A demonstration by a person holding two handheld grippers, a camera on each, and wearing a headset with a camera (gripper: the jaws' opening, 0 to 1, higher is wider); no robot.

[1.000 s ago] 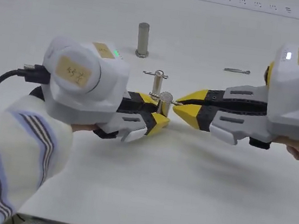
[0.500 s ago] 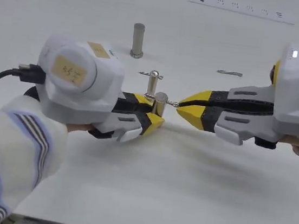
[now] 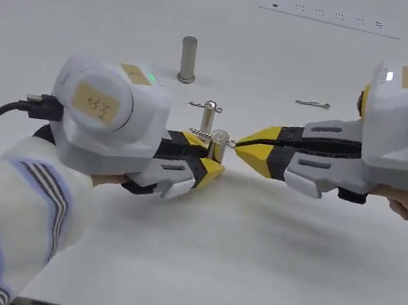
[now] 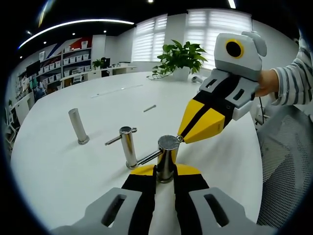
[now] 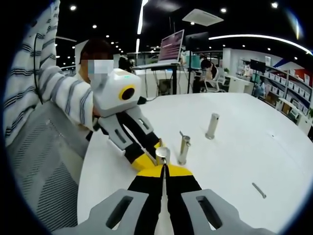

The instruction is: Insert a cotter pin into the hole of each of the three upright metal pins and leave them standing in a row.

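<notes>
My left gripper is shut on the shaft of an upright metal pin, which stands on the white table. A cotter pin runs through the hole under its head and sticks out on the far side. My right gripper is shut on that cotter pin's near end, its tips right beside the pin head. In the left gripper view the held pin rises between my jaws, with the cotter pin and the right gripper at its head. Behind it stands a second pin with a cotter pin through it.
A bare third pin stands farther back. A loose cotter pin lies on the table to the right. A white power strip lies along the far edge. A person's striped sleeve is at lower left.
The cotter pin's free end sticks a little farther out of the held pin. Both grippers keep their hold in about the same place; the camera has shifted.
</notes>
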